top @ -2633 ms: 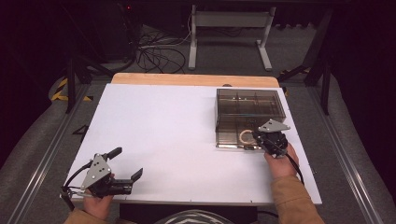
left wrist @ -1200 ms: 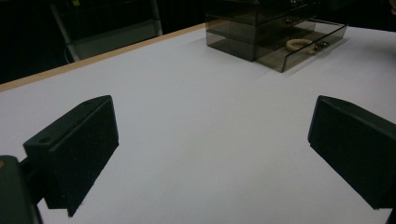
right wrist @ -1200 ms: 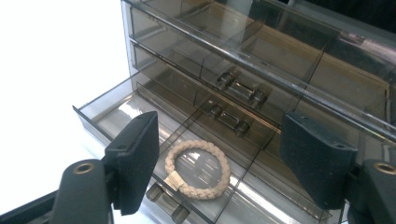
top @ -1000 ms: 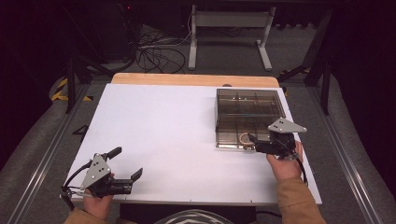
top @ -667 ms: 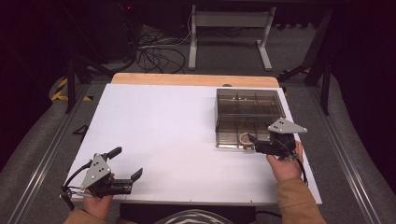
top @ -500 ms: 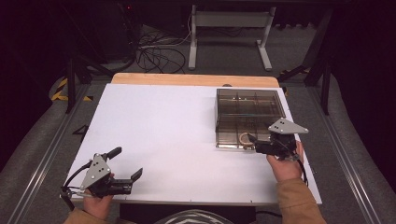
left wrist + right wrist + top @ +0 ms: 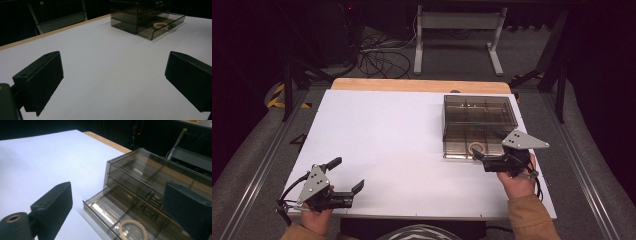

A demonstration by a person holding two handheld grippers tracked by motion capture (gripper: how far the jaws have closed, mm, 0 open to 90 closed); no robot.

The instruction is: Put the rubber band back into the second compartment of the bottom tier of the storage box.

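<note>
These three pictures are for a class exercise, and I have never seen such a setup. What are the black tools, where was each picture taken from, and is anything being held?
A person at a white table holds a hand tool with a two-jaw claw in each hand. The high view looks down from above the person. The other two pictures come from cameras riding on the tools, looking along their black jaws.

The left claw rests near the table's front edge, jaws apart, holding nothing.

The right claw is at a smoky clear drawer box. Its bottom drawer is pulled out, with a pale bracelet lying inside. The jaws have just been opening, with nothing gripped between them.
</note>
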